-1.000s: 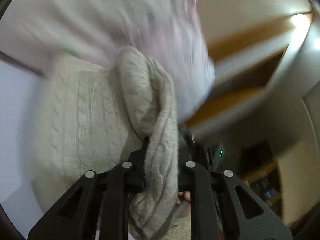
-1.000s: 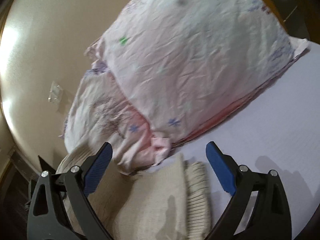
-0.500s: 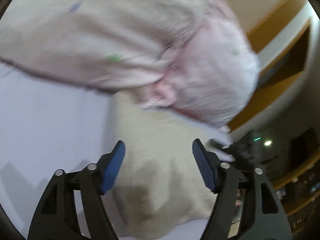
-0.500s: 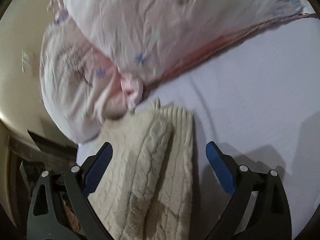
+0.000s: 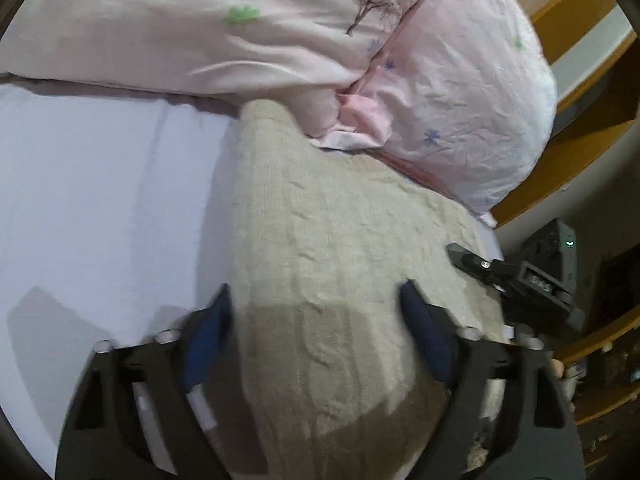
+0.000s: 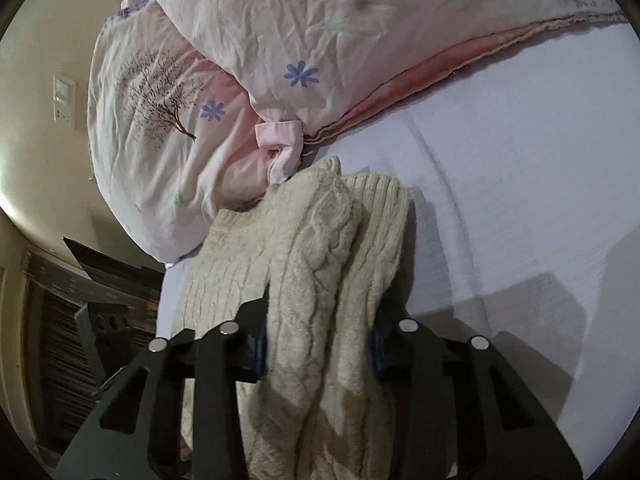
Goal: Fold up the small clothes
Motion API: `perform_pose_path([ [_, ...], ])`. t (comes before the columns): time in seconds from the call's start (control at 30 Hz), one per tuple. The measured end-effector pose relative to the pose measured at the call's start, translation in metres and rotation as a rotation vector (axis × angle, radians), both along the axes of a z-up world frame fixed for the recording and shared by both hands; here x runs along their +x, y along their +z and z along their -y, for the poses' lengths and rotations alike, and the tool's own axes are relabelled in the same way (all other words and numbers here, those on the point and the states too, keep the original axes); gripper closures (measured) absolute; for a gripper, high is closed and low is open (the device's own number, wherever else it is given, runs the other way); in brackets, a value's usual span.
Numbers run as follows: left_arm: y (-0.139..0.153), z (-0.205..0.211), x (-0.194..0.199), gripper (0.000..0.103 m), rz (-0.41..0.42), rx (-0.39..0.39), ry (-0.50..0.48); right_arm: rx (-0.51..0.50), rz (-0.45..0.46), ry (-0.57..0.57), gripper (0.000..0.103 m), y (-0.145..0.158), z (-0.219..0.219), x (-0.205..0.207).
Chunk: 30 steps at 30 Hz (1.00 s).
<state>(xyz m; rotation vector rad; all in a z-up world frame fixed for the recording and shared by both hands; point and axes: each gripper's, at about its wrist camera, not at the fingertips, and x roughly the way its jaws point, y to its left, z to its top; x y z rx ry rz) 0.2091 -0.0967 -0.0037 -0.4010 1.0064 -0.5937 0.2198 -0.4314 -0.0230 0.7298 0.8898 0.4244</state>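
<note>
A cream cable-knit sweater (image 5: 344,240) lies folded on the white bed sheet (image 5: 100,200), its far end touching the pink pillows. My left gripper (image 5: 316,320) is open just above it, blue pads spread over the knit and holding nothing. In the right wrist view, my right gripper (image 6: 318,344) is shut on a bunched fold of the sweater (image 6: 312,264). The right gripper's tip also shows in the left wrist view (image 5: 476,264) at the sweater's right edge.
Two pink flowered pillows (image 5: 280,28) (image 6: 320,40) lie along the far side of the bed. A wooden headboard (image 5: 580,92) and dark furniture (image 6: 80,320) stand beyond the bed's edge. White sheet (image 6: 520,180) spreads to the right of the sweater.
My left gripper let go of the sweater fold and opened, now hovering over the flattened knit. My right gripper closed on a bunched fold of the sweater.
</note>
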Motion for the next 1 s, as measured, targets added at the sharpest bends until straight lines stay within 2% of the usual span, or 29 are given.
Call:
perform_pose_path([
  [0.07, 0.0, -0.005, 0.0, 0.051, -0.002, -0.039, -0.004, 0.052, 0.044, 0.013, 0.071, 0.005, 0.002, -0.004],
  [0.13, 0.008, -0.019, -0.003, 0.059, 0.001, -0.09, -0.025, 0.134, 0.091, 0.053, 0.072, 0.012, -0.002, -0.009],
  [0.17, 0.015, -0.031, -0.008, 0.06, 0.007, -0.116, -0.03, 0.17, 0.109, 0.078, 0.072, 0.016, -0.008, -0.011],
  [0.23, 0.03, -0.046, -0.018, 0.06, 0.065, -0.104, -0.013, 0.213, 0.136, 0.135, 0.073, 0.022, -0.027, -0.009],
  [0.3, 0.042, -0.066, -0.026, 0.056, 0.133, -0.031, 0.031, 0.19, 0.136, 0.161, 0.072, 0.023, -0.049, -0.002],
  [0.33, 0.042, -0.069, -0.024, 0.049, 0.134, 0.004, 0.049, 0.128, 0.119, 0.146, 0.067, 0.022, -0.058, 0.003],
  [0.4, 0.032, -0.078, -0.017, 0.047, 0.109, 0.126, 0.112, -0.065, 0.083, 0.046, 0.063, 0.02, -0.063, 0.008],
  [0.43, 0.028, -0.082, -0.016, 0.045, 0.096, 0.143, 0.134, -0.115, 0.078, -0.015, 0.062, 0.02, -0.058, 0.005],
  [0.47, 0.026, -0.089, -0.018, 0.045, 0.099, 0.113, 0.144, -0.1, 0.089, -0.051, 0.062, 0.021, -0.05, 0.0],
  [0.5, 0.027, -0.096, -0.024, 0.042, 0.109, 0.079, 0.161, -0.042, 0.117, -0.076, 0.062, 0.026, -0.038, -0.009],
  [0.57, 0.033, -0.102, -0.033, 0.038, 0.143, 0.083, 0.182, -0.019, 0.166, -0.072, 0.062, 0.038, -0.031, -0.021],
  [0.67, 0.037, -0.105, -0.041, 0.035, 0.165, 0.077, 0.188, -0.033, 0.131, 0.004, 0.062, 0.038, -0.048, -0.013],
  [0.7, 0.037, -0.1, -0.04, 0.034, 0.161, 0.065, 0.18, -0.068, 0.074, 0.033, 0.062, 0.03, -0.061, -0.003],
  [0.77, 0.033, -0.094, -0.042, 0.034, 0.158, 0.073, 0.168, -0.109, 0.008, 0.046, 0.081, 0.017, -0.075, 0.016],
  [0.8, 0.032, -0.09, -0.041, 0.034, 0.156, 0.087, 0.164, -0.107, 0.026, 0.029, 0.09, 0.017, -0.073, 0.017],
  [0.9, 0.026, -0.081, -0.043, 0.034, 0.162, 0.094, 0.138, -0.081, 0.047, -0.087, 0.093, 0.022, -0.05, 0.026],
  [1.0, 0.027, -0.072, -0.047, 0.034, 0.189, 0.113, 0.129, -0.11, -0.039, -0.127, 0.093, 0.011, -0.049, 0.039],
])
